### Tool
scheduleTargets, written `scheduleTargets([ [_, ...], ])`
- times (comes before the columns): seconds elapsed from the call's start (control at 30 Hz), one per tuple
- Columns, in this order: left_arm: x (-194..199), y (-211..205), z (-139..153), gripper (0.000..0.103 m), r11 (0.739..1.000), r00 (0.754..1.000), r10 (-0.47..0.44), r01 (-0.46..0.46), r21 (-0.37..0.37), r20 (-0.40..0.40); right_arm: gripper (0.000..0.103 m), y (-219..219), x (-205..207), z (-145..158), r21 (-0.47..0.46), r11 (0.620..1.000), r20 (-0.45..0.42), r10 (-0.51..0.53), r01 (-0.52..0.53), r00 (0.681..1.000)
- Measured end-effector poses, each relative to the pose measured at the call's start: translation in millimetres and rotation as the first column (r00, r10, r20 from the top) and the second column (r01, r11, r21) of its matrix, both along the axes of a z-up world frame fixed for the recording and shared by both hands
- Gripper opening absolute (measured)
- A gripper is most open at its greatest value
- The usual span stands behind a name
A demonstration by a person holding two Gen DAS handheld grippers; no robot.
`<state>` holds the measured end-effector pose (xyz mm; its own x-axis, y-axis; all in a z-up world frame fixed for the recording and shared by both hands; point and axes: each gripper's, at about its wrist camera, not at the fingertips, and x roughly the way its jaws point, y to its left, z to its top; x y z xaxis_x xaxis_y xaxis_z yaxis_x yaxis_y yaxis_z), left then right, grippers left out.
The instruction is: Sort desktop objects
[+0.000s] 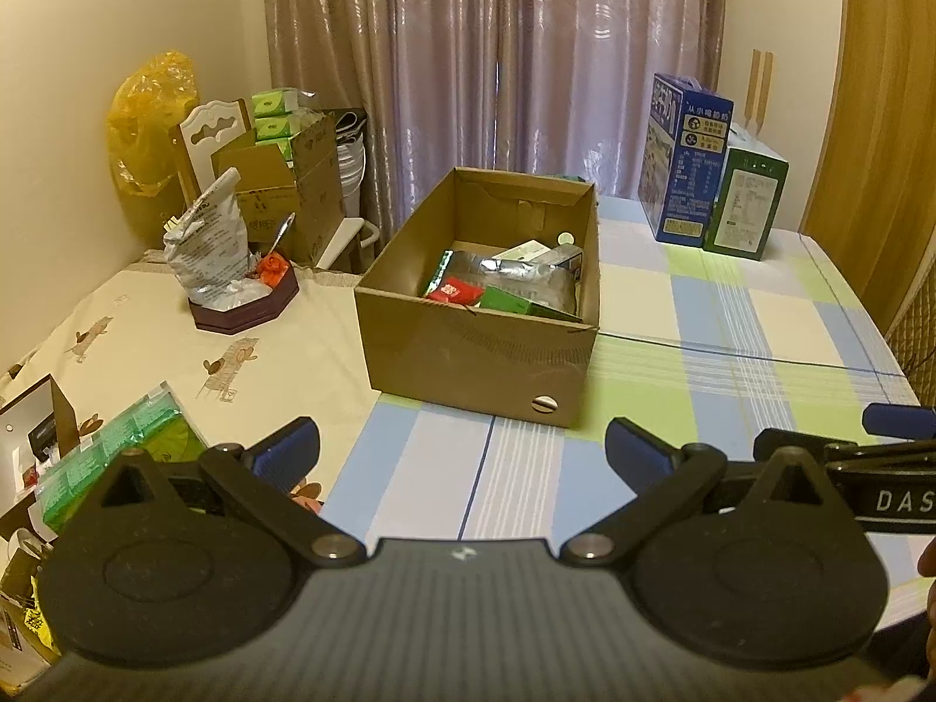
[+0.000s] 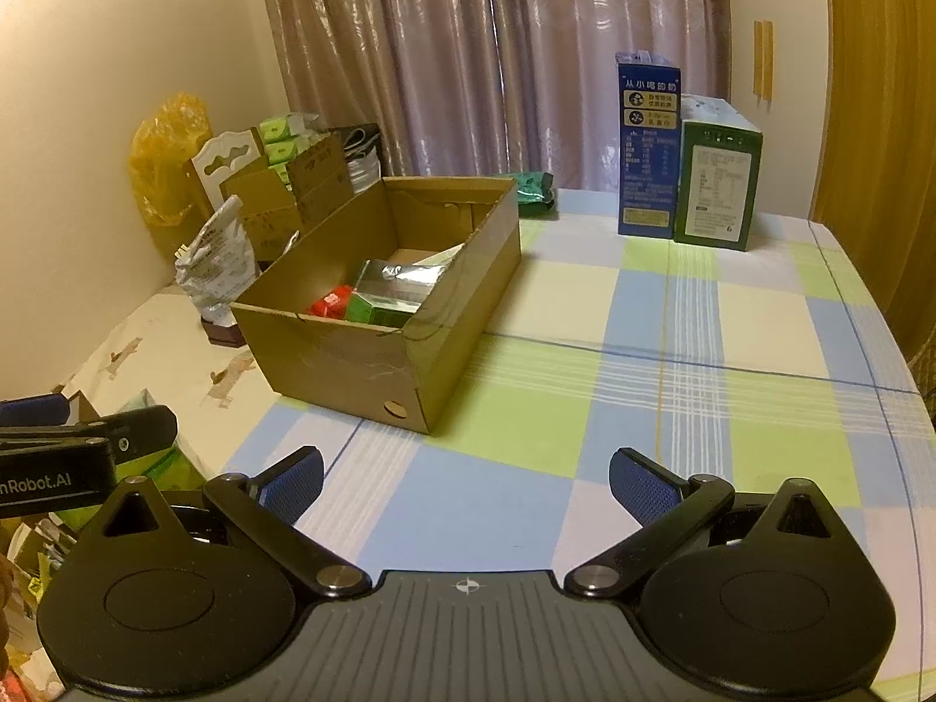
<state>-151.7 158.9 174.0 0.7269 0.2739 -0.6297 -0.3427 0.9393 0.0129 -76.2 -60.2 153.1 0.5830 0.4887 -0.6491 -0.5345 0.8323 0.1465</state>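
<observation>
An open cardboard box (image 1: 468,345) stands in the middle of the table; it also shows in the right wrist view (image 2: 351,362). Inside lie a silver foil pouch (image 1: 529,275), a red packet (image 1: 453,291) and a green box (image 1: 515,304). My left gripper (image 1: 462,450) is open and empty, held above the checked cloth in front of the box. My right gripper (image 2: 466,482) is open and empty, to the right of the left one. A green tissue pack (image 1: 123,444) lies at the near left. A dark green packet (image 2: 529,190) lies behind the box.
A blue carton (image 2: 648,152) and a green carton (image 2: 716,187) stand at the back right. A dark tray (image 1: 245,307) with a crumpled foil bag (image 1: 207,245) sits at the left. Cardboard boxes and a yellow bag stand beyond the table's left corner. Curtains hang behind.
</observation>
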Motion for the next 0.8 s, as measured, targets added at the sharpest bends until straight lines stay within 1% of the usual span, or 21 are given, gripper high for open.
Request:
scheduleTargets([
  [0.3,1,3,-7,0.102,1.000,1.000,0.004,-0.004,-0.004,-0.012,0.101,5,-1,-4,-0.008,1.000,-0.011,0.011,-0.011,1.000],
  [0.8,3,8,-11,0.102,1.000,1.000,0.015,-0.015,0.000,-0.020,0.101,12,-3,-8,-0.018,1.000,-0.010,0.019,-0.019,1.000],
])
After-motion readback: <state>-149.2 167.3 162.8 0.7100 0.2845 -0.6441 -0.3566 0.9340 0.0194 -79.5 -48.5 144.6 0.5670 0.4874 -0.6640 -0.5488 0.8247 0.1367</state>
